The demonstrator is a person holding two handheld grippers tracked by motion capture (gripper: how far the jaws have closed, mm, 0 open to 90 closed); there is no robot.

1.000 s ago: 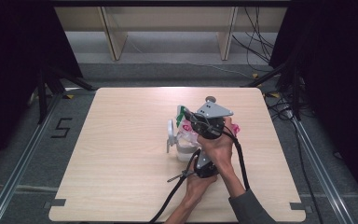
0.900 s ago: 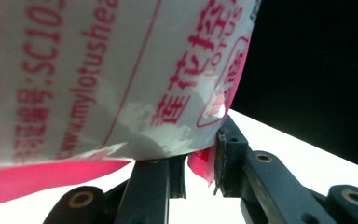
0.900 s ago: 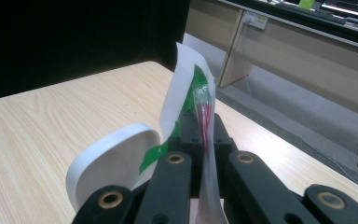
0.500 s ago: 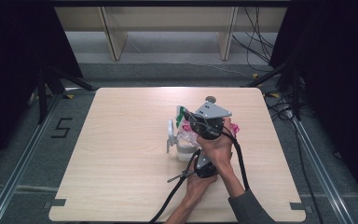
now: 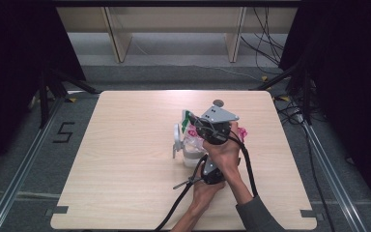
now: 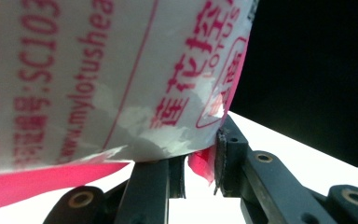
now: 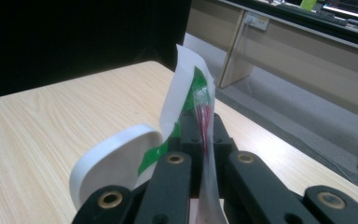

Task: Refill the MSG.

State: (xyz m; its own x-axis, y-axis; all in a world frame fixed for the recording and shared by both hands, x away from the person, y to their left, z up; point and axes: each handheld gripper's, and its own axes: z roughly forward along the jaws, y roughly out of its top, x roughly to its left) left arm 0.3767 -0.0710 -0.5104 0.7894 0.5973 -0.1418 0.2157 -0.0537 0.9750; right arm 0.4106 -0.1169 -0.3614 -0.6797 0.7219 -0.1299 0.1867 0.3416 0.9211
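A white and pink plastic packet (image 5: pixel 195 140) with red print sits over a white tub (image 5: pixel 189 157) right of the table's middle. The tub's white lid (image 5: pixel 176 137) stands open at its left. My right gripper (image 5: pixel 194 127), under its grey plate, is shut on the packet's thin edge (image 7: pixel 204 112), beside a green and white label strip (image 7: pixel 186 93) and the lid (image 7: pixel 116 158). My left gripper (image 5: pixel 206 157) comes from below. Its jaws (image 6: pixel 200 156) stand close together with the packet's pink lower edge (image 6: pixel 200 163) pinched between them; the printed packet (image 6: pixel 98 70) hangs just above.
The light wooden table (image 5: pixel 125 159) has wide bare room to the left and front. Black cables (image 5: pixel 249 164) trail from both grippers toward the near edge. Beyond the table's far edge are floor cables and shelf legs (image 5: pixel 118 41).
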